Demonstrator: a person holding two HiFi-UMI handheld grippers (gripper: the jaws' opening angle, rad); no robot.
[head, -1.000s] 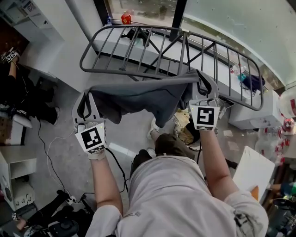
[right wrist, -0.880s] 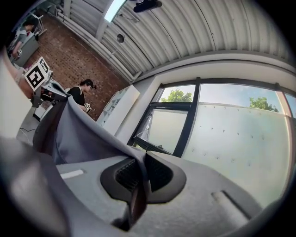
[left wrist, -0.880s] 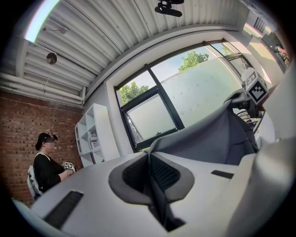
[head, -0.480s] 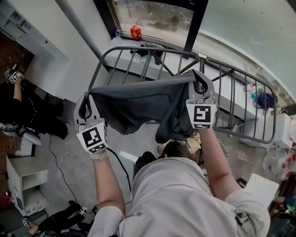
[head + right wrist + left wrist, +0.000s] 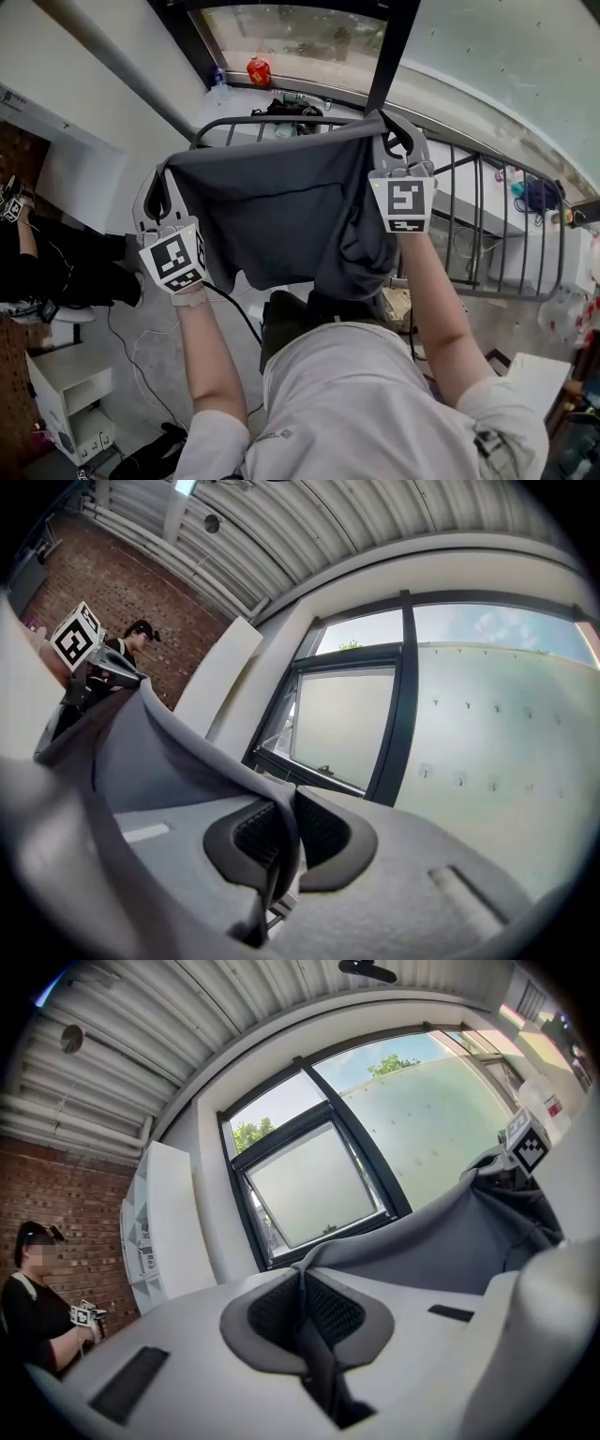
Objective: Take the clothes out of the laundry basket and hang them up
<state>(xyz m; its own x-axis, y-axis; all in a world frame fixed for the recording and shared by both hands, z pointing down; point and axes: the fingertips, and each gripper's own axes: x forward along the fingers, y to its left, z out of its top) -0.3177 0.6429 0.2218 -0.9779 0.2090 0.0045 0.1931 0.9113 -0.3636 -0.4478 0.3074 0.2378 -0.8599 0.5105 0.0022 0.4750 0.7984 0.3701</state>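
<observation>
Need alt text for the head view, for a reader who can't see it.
Seen from above, a person holds a dark grey garment stretched by its top edge between the left claw and the right claw, both shut on the cloth. A grey metal drying rack shows behind it, and a red bottle stands by the window beyond.

Left gripper (image 5: 165, 174) and right gripper (image 5: 393, 131) held high, both clamped shut.

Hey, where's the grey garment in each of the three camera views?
Head view: grey garment centre, stretched between left gripper and right gripper.
Left gripper view: grey garment bottom centre to right edge.
Right gripper view: grey garment bottom centre to upper left.
Shared landmark: dark window frame.
</observation>
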